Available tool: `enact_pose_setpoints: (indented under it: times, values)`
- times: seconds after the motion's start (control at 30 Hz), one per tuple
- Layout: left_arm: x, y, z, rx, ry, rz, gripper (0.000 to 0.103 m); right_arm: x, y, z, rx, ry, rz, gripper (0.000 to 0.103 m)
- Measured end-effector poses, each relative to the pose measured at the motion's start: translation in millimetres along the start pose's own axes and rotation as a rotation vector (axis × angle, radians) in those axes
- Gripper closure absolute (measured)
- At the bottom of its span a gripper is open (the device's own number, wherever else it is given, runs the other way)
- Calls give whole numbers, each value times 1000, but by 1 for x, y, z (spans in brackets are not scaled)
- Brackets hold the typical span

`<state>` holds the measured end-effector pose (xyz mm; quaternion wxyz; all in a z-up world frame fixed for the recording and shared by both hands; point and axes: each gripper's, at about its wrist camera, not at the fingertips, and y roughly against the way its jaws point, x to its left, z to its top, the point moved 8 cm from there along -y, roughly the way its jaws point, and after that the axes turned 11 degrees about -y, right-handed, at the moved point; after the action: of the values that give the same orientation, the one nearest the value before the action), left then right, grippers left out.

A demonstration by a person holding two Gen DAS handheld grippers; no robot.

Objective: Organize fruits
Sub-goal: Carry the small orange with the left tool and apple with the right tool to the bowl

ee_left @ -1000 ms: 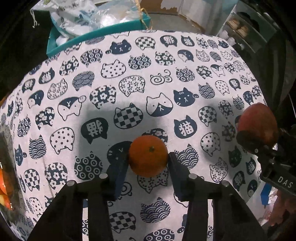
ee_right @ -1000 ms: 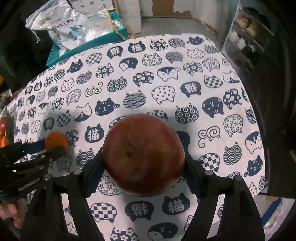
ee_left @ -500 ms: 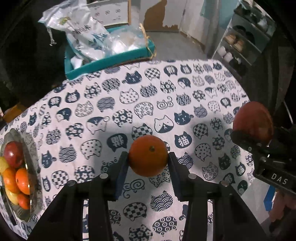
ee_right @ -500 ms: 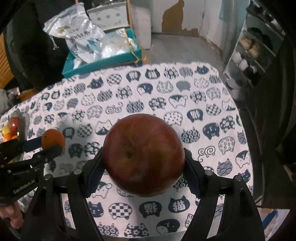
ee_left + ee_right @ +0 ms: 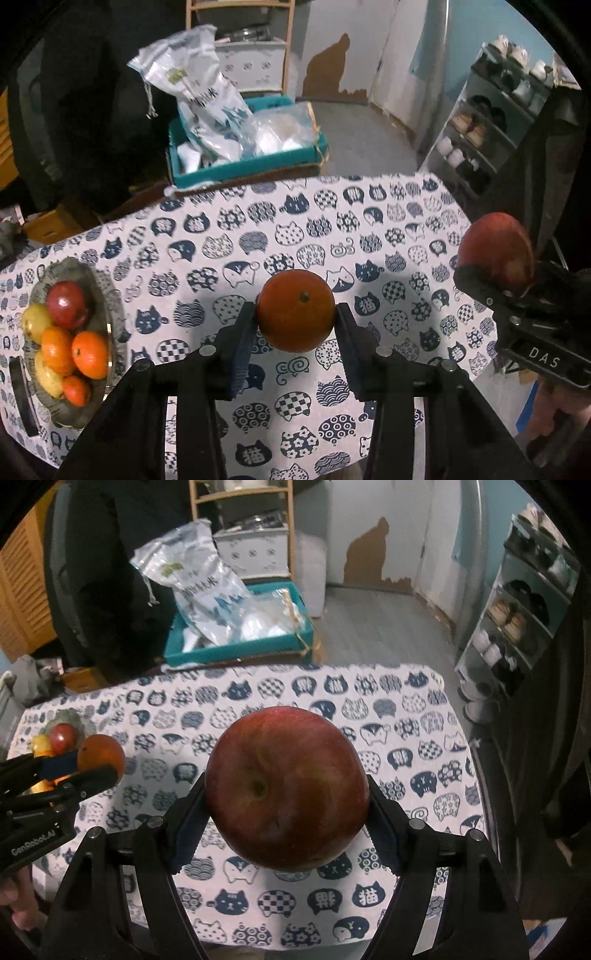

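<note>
A: So, nearest first: the left gripper [image 5: 295, 332] is clamped on the orange [image 5: 296, 309], pads pressed to both sides; the fruit hangs above the cat-print tablecloth [image 5: 258, 236], clear of it.

B: And the right gripper [image 5: 286, 823]?

A: Clenched on the red apple [image 5: 286, 788], its dimple facing the camera; this one is also off the cloth; from the left wrist view it shows at the right edge, well apart from the orange.

B: How far along is the sorting, would you say?

A: Partly done, I judge; the metal bowl [image 5: 110, 325] at the left side of the table already holds a red apple, several oranges and some yellow fruit; no loose fruit lies on the cloth that I can see; so these two look like the last to go in.

B: Anything beyond the table?

A: A teal box [image 5: 243, 170] stuffed with plastic bags; further off, a shoe rack [image 5: 491, 122] by the wall.
</note>
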<state>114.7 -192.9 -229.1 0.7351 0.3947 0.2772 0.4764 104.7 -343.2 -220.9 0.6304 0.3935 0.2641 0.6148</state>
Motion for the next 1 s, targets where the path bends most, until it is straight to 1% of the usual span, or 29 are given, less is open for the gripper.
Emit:
enact_pose_setpoints:
  times: [0.27,0.47,0.8,1.0]
  values:
    - [17,41,5,-74,6,36,60,30,27,13,-56,36,42,26]
    - [31,64,1,-114,12,54,60,53,44,19,-90,62,67,26]
    - [67,93,-8,-160,58,82,60,100,56,23,-113,117,114,26]
    - [94,102,-20,-167,99,101,60,133,53,24,-102,145,154,26]
